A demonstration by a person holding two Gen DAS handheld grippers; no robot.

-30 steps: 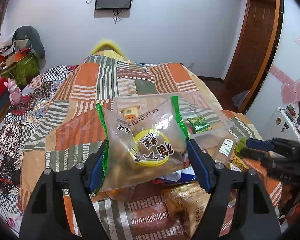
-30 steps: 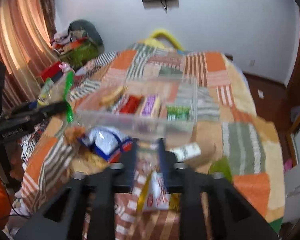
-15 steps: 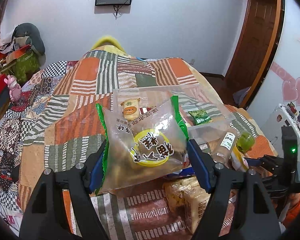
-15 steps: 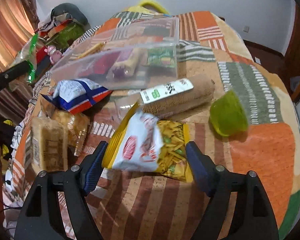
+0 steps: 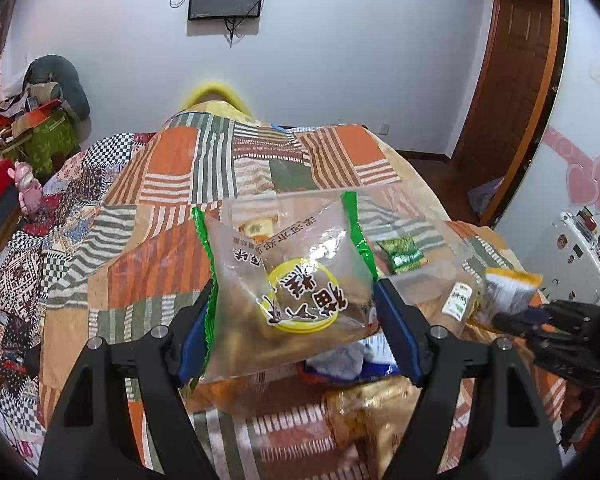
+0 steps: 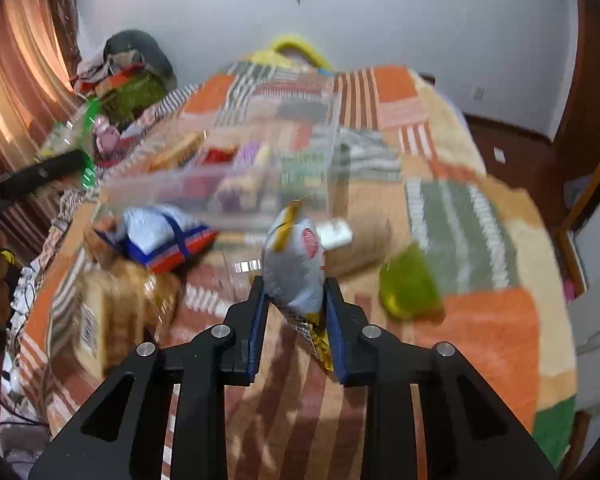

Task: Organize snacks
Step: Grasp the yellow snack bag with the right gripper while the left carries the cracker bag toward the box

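Note:
My left gripper [image 5: 294, 320] is shut on a clear snack bag with green edges and a yellow round label [image 5: 292, 284], held above the quilted bed. Behind it lies a clear plastic bin [image 5: 420, 236] with small snacks inside. My right gripper [image 6: 296, 300] is shut on a white and yellow snack bag [image 6: 298, 268], lifted off the quilt; it also shows at the right of the left wrist view [image 5: 504, 292]. The bin [image 6: 228, 184] lies beyond it, blurred.
On the patchwork quilt [image 6: 460, 216] lie a blue and white bag [image 6: 164, 240], wrapped bread packs [image 6: 112, 316], a brown tube of biscuits [image 6: 356, 240] and a green jelly cup [image 6: 408, 284]. A cluttered pile [image 5: 40, 120] stands left of the bed.
My right gripper has closed on the white and yellow bag and lifted it off the quilt. My left gripper still holds its bag and has risen slightly.

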